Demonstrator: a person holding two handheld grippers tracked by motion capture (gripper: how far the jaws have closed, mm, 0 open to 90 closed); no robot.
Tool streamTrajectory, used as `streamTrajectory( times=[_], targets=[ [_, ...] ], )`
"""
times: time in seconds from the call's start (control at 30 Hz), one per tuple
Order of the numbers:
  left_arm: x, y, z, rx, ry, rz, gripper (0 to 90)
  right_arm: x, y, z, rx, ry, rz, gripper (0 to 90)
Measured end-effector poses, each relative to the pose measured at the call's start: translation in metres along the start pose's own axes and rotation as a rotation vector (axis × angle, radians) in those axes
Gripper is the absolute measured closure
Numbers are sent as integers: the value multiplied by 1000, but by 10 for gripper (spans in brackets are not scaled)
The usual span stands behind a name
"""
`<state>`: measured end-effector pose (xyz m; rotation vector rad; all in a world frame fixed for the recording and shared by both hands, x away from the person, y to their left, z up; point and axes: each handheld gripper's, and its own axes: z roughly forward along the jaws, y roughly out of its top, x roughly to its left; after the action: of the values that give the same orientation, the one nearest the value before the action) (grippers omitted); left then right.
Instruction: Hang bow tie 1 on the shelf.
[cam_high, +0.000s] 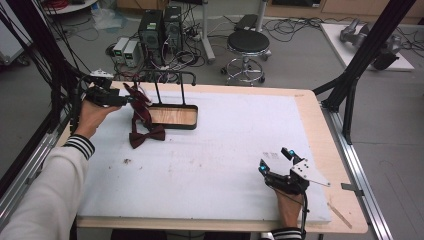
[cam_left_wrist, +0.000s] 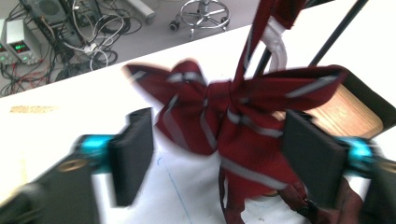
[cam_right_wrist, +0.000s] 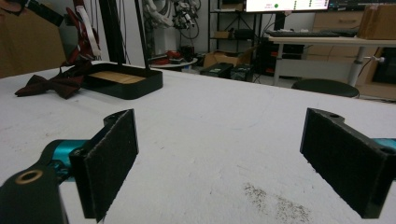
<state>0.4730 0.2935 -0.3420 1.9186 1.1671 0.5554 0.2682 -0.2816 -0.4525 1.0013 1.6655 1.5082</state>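
From above, the left gripper (cam_high: 125, 100) is hovering beside a striped bow tie (cam_high: 138, 95) hanging on the rack (cam_high: 170, 75), while a second tie (cam_high: 146, 135) is lying on the table (cam_high: 225, 150) just by the tray (cam_high: 172, 117). Along the left gripper, the jaws are standing wide, the striped tie (cam_left_wrist: 233, 116) between them ungripped, so one looks hung, one left. Along the right gripper (cam_right_wrist: 219, 154), open jaws are idling over bare table, well apart.
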Motion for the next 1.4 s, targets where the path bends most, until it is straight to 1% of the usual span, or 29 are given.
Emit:
streamTrajectory(
  times=[0.07,0.1,0.13,0.17,0.2,0.23,0.27,0.3,0.33,0.37,0.47,0.6,0.67,0.7,0.73,0.77,0.8,0.83,0.9,0.93,1.0,1.07,1.13,1.17,1.2,1.23,1.33,1.37,1.4],
  targets=[
    [0,0,-1,-16,-10,4,199,0,0,0,2,1,4,106],
    [-2,0,-6,-54,-17,14,189,0,0,0,0,0,0,106],
    [-2,0,-6,-54,-17,14,177,0,0,0,0,-1,0,106],
    [-2,-1,-11,-93,-48,15,165,0,0,0,0,-1,0,106],
    [-2,-1,-11,-93,-48,15,159,0,0,0,1,-1,3,106],
    [-4,-3,-19,-135,-61,22,156,0,0,0,1,-1,3,106],
    [-4,-3,-19,-135,-61,22,156,0,0,0,1,-1,3,106],
    [-7,-6,-27,-175,-65,28,156,0,0,0,-1,-2,2,106],
    [-8,-7,-32,-192,-68,34,156,0,0,0,-1,0,2,106],
    [-8,-7,-32,-192,-68,34,156,0,0,0,-2,0,0,106],
    [-15,-16,-47,-241,-69,43,156,0,0,0,-2,-1,1,106],
    [-19,-22,-56,-268,-73,57,156,0,0,0,-1,-1,11,106],
    [-22,-31,-62,-295,-80,63,156,0,0,0,1,-1,10,106],
    [-22,-31,-62,-295,-80,63,156,0,0,0,2,-2,9,106],
    [-22,-34,-64,-304,-89,56,156,0,0,0,2,-2,10,106],
    [-23,-40,-69,-329,-103,49,156,0,0,0,4,-2,12,106],
    [-23,-40,-69,-329,-103,49,156,0,0,0,4,-2,11,106],
    [-25,-46,-74,-359,-122,49,156,0,0,0,3,-3,11,106],
    [-28,-52,-79,-392,-130,62,156,0,0,0,2,-4,9,106],
    [-28,-52,-79,-392,-130,62,156,0,0,0,2,-4,10,106],
    [-33,-60,-84,-433,-144,78,154,0,0,0,2,-5,10,106],
    [-43,-72,-88,-479,-155,105,154,0,0,0,3,-6,8,106],
    [-49,-82,-90,-511,-173,108,154,0,0,0,0,-5,5,106],
    [-49,-82,-90,-511,-173,108,154,0,0,0,0,-6,7,106],
    [-55,-91,-91,-538,-180,96,152,0,0,0,-2,-6,6,106],
    [-55,-91,-91,-538,-180,96,145,0,0,-1,-2,-5,8,106],
    [-59,-101,-91,-571,-206,73,134,0,0,-1,-3,-4,7,106],
    [-60,-108,-91,-584,-207,63,134,0,0,-1,-3,-4,8,106],
    [-60,-108,-91,-584,-207,63,134,0,0,-1,-3,-4,8,106]
  ],
)
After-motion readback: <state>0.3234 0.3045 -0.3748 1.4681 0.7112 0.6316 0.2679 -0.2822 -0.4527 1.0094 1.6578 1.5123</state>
